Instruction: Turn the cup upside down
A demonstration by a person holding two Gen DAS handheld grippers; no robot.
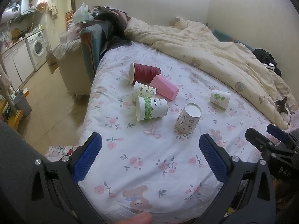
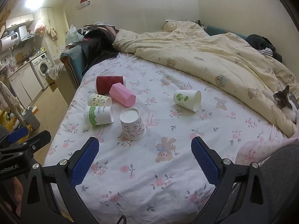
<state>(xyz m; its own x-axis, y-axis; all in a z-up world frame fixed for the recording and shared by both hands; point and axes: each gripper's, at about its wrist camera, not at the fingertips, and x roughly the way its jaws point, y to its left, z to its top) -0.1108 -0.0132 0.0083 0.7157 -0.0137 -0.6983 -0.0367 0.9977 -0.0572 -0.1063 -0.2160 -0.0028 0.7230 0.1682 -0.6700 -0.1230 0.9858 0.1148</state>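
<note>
Only the right wrist view shows the green-logo cup (image 2: 187, 100) mouth.

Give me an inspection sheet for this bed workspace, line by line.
Surface: floral bedsheet, rumpled.
Job's things: cartoon cup upside down; green-band cup, patterned cup, maroon cup, pink cup, green-logo cup lying sideways.
Clutter: cream duvet, dark clothes.
Grippers: left gripper and right gripper open, empty.
Cables: nothing seen.
Surroundings: cat, washing machine.
</note>
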